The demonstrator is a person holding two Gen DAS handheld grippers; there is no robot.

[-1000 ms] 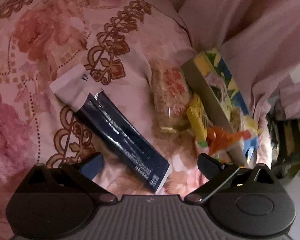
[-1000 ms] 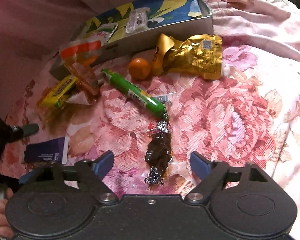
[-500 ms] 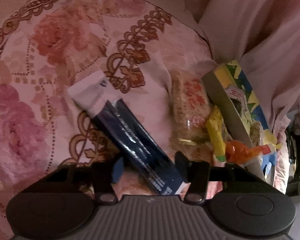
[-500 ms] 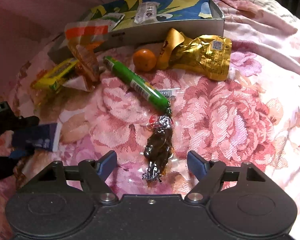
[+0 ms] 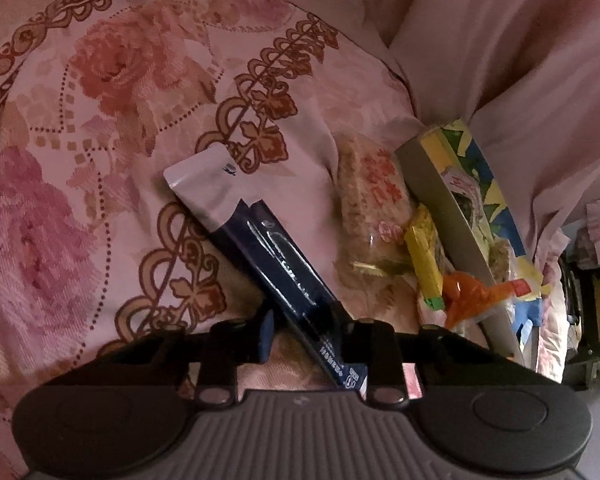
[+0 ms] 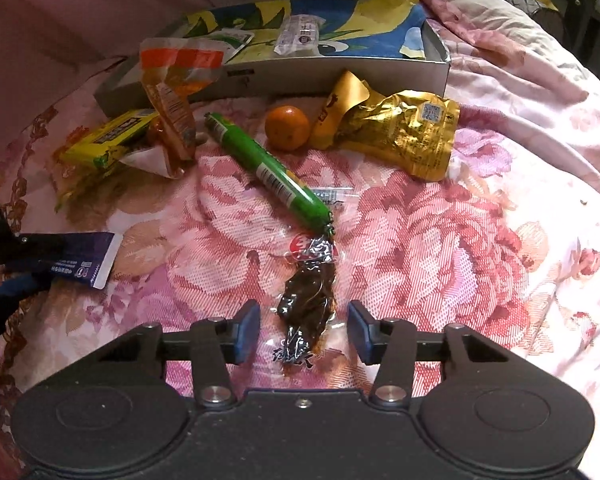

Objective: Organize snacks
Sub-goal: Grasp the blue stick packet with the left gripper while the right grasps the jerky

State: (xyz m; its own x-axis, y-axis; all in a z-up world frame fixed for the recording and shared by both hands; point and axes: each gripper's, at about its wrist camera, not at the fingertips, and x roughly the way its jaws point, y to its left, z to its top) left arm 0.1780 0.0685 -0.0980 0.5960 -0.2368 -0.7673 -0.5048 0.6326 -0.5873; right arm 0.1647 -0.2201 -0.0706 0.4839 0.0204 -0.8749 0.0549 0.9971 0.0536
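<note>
A long dark blue packet [image 5: 276, 256] with a white far end lies on the flowered bedspread. Its near end sits between the fingers of my left gripper [image 5: 304, 332], whose jaws are closing. A strip of cloth still shows beside the left pad [image 5: 266, 334]. The right wrist view shows that left gripper [image 6: 16, 264] at the left edge, around the packet [image 6: 80, 262]. My right gripper [image 6: 304, 332] is closing around a dark brown snack [image 6: 308, 300] in clear wrap, with a gap on each side.
A shallow printed box [image 6: 340, 68] lies at the back. A green sausage [image 6: 268, 168], a small orange [image 6: 287, 127], a gold pouch [image 6: 404, 136], an orange-and-white pouch [image 6: 172, 92] and a yellow-green bar [image 6: 108, 140] lie before it. A cracker pack [image 5: 372, 200] lies beside the box [image 5: 444, 208].
Both pairs of jaws have narrowed. The left fingers have come in around the blue packet's near end. The right fingers have drawn in beside the brown snack.
</note>
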